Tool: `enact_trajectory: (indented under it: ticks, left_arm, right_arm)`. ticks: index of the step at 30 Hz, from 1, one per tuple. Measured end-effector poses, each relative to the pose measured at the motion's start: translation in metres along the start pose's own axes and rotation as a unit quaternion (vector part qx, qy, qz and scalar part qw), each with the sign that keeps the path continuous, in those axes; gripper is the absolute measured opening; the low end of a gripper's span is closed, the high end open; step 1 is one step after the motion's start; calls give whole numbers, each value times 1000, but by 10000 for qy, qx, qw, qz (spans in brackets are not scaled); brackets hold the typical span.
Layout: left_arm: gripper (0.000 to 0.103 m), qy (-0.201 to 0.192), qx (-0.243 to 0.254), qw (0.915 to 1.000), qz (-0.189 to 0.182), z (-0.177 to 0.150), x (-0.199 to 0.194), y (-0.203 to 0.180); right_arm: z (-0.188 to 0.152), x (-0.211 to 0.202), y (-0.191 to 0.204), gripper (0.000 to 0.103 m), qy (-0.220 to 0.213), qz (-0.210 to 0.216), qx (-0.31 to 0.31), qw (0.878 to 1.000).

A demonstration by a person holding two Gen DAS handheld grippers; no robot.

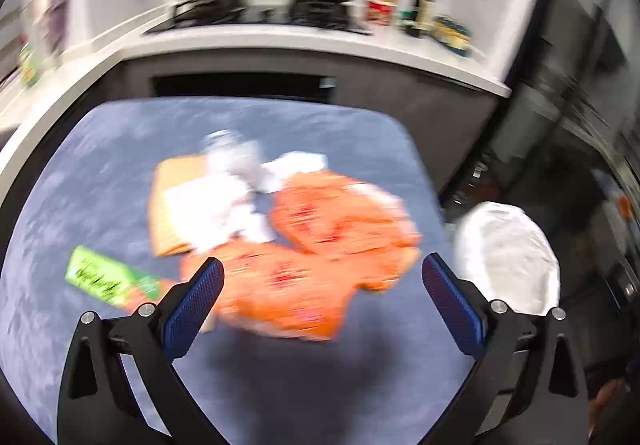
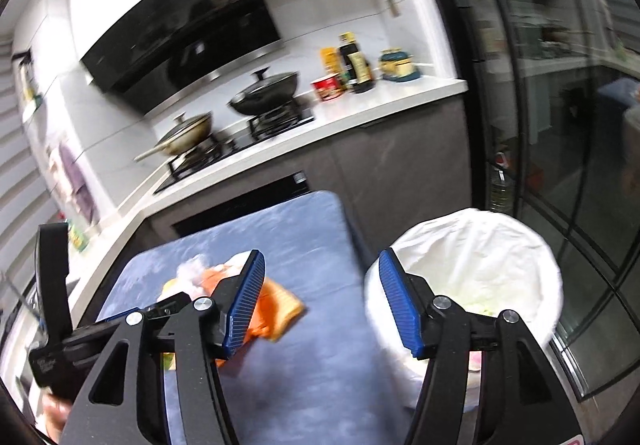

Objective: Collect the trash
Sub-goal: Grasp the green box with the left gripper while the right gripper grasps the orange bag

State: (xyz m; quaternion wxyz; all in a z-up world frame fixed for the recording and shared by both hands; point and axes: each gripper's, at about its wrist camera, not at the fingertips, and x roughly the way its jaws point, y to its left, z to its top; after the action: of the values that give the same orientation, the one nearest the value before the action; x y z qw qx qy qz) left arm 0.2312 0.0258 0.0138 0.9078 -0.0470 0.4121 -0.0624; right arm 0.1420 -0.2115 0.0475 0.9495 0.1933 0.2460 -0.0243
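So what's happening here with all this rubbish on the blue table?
A person holding a gripper in each hand is clearing trash. The left gripper hangs open and empty over the orange wrappers on the blue table, beside crumpled paper and a green packet. The right gripper is open and empty near the white-lined bin.

Left gripper [image 1: 322, 269] gapes wide, right gripper [image 2: 322, 265] half-spread (both empty).

Wrappers [image 1: 320, 245] lie heaped mid-table [image 1: 100, 165], carton [image 1: 108, 279] to their left. Bin [image 2: 480, 245] stands right of the table, counter [image 1: 320, 45] behind.
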Motion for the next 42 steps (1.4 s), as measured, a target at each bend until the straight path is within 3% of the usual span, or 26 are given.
enact_trajectory:
  ticks: [5,9,13,18,24,28,32,37,42]
  left_arm:
    - [95,133,-699,9950,700,-2,4,64]
    - [95,354,-1401,9761,1623,5,18,114]
    - [95,789,-1974,9538,2124,7,41,150]
    - [95,1261,-2619,9327,2136,-4,68,175]
    - [95,1586,-2773,9254,2042,-18,88,188]
    - [94,1510,-2425,9379,1967,-21,88,184]
    - [81,1365,-1832,9571,1781,-22,84,176]
    - [69,1376,-769,9809,1139,-32,70,156]
    - [64,1477,176,9862,726,-47,61,135]
  right_arm:
    - [-16,16,32,60,276,218,-61,9994]
    - [-28,29,54,60,469,331,-118,9983]
    - [-36,42,71,60,614,380,-200,9972]
    - [-38,64,81,60,759,345,-285,9961]
    - [-37,98,90,60,948,264,-484,9940]
    - [-40,118,93,60,1037,234,-646,9922]
    - [-44,133,91,60,1162,207,-658,9908]
    - [-52,148,89,60,1339,211,-688,9884]
    - [-58,154,93,60,1411,224,-737,9870]
